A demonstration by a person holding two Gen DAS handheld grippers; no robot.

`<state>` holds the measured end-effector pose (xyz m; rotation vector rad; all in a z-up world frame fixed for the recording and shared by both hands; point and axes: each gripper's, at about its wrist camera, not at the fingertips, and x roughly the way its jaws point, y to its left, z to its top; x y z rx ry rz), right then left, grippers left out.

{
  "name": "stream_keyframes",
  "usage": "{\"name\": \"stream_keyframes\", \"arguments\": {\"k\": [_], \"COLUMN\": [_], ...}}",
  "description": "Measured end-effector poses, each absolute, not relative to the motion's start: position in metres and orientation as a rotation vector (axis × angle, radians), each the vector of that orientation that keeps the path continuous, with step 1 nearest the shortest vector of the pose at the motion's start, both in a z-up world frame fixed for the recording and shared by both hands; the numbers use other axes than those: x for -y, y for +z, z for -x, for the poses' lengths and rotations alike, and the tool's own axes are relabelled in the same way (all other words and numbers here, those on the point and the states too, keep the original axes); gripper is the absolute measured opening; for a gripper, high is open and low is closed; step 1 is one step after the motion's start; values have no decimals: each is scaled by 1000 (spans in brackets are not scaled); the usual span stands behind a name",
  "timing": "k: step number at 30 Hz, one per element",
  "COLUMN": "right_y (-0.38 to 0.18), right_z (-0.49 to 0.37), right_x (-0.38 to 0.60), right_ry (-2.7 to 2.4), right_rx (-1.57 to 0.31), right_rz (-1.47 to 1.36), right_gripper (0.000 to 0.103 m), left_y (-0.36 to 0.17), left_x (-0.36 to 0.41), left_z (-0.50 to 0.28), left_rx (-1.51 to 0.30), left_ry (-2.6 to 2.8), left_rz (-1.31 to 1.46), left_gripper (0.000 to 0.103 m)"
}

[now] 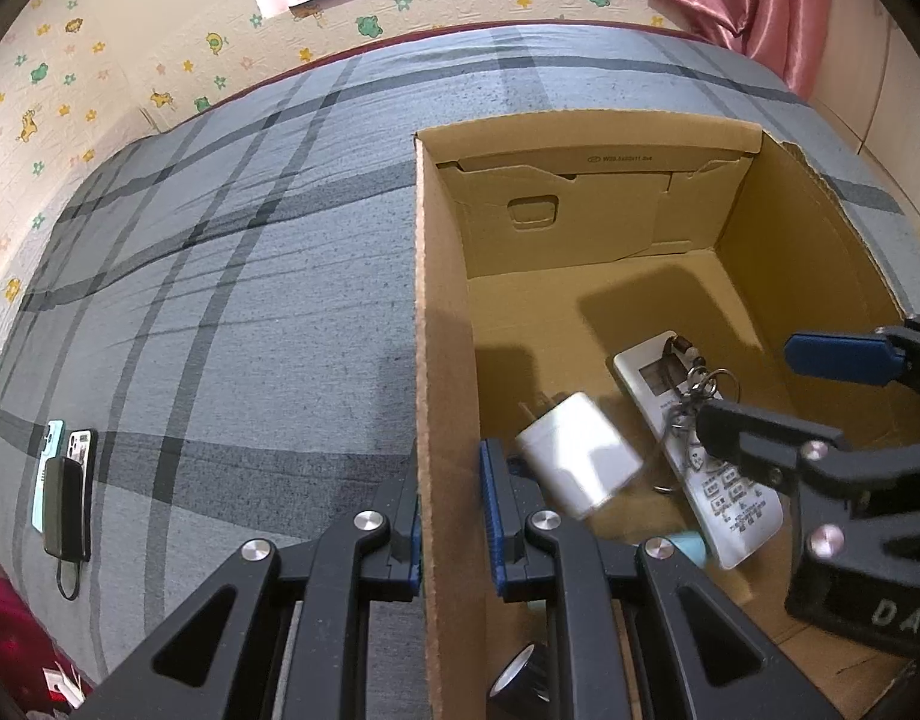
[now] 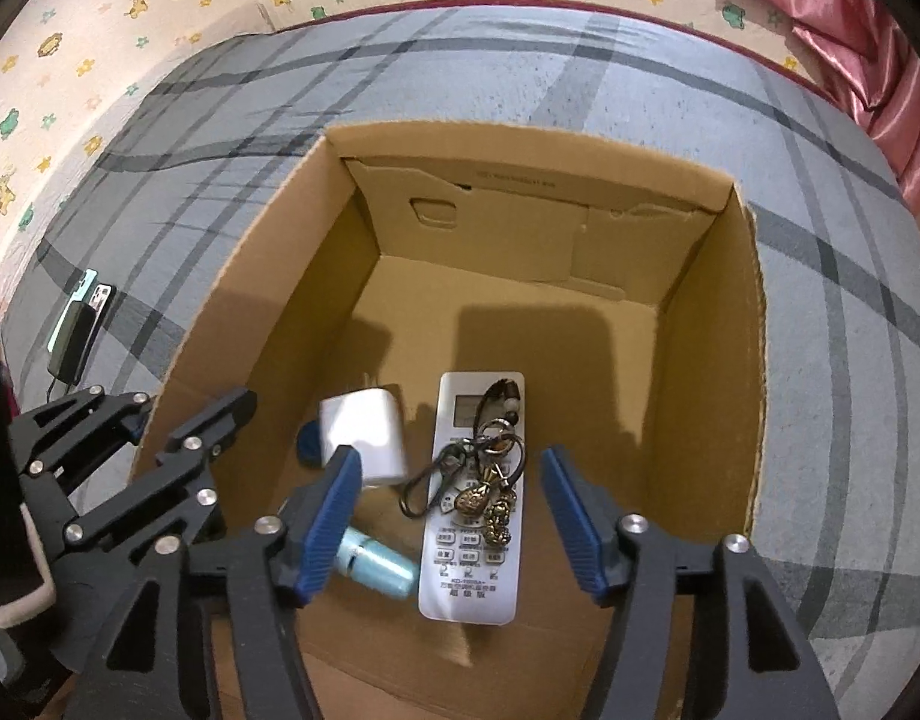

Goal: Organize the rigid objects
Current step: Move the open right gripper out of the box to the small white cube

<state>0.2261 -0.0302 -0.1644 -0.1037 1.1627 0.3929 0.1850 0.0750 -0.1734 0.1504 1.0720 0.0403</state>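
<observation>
From the left wrist view, my left tongs (image 1: 450,516) are clamped on the near-left wall of the box (image 1: 444,300), one pad outside and one inside, so I read that as holding it steady on the bed (image 1: 231,276). Inside I see the charger (image 1: 574,459), looking blurred, the remote (image 1: 700,450) with the keys (image 1: 697,387) lying across it, a bit of teal bottle (image 1: 688,543) and a dark round thing (image 1: 523,675) at the bottom edge that I can't identify. My right tongs (image 1: 778,390) come in from the right, spread apart over the remote with nothing gripped. Out on the bed at far left sit the phones (image 1: 63,480) with a black pack on top, well apart from the box. From the right wrist view, right tongs (image 2: 450,522) stand wide and empty above the keys (image 2: 484,474) and remote (image 2: 475,498); charger (image 2: 363,435), bottle (image 2: 375,564) and a blue piece (image 2: 308,441) lie beside it on the box (image 2: 754,330) floor. Left tongs (image 2: 144,414) pinch the left wall. Phones (image 2: 78,324) lie outside. I'd judge most of it is done: five or so items are boxed, and the phone pile is possibly what's left.
</observation>
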Motion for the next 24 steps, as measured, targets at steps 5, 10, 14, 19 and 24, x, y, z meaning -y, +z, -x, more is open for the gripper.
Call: {"name": "stream_keyframes", "arguments": {"k": [5,10,14,19,24], "right_y": [-154,-146,-137,-125,-114], "right_z": [-222,-220,-218,-216,-214], "right_x": [32,37,43,50,62], "right_ry": [378,373,367,351,331], "right_rx": [-1130,-1118,-1100,-1077,-1053], "right_rz": [114,110,103,97,82], "right_gripper": [69,70,78,94,103], "left_y": [-174,-175,-174,-175,-174], "left_x": [-75,-75,-74,-74,-74], "left_z": [-185,-185,-186,-187,-187], "left_rx": [-1072,-1072,-1075,-1078,-1078], "left_ry": [41,43,46,49,49], "left_rz": [-152,-153,-156,-161,-160], "left_gripper": [17,17,17,17,17]}}
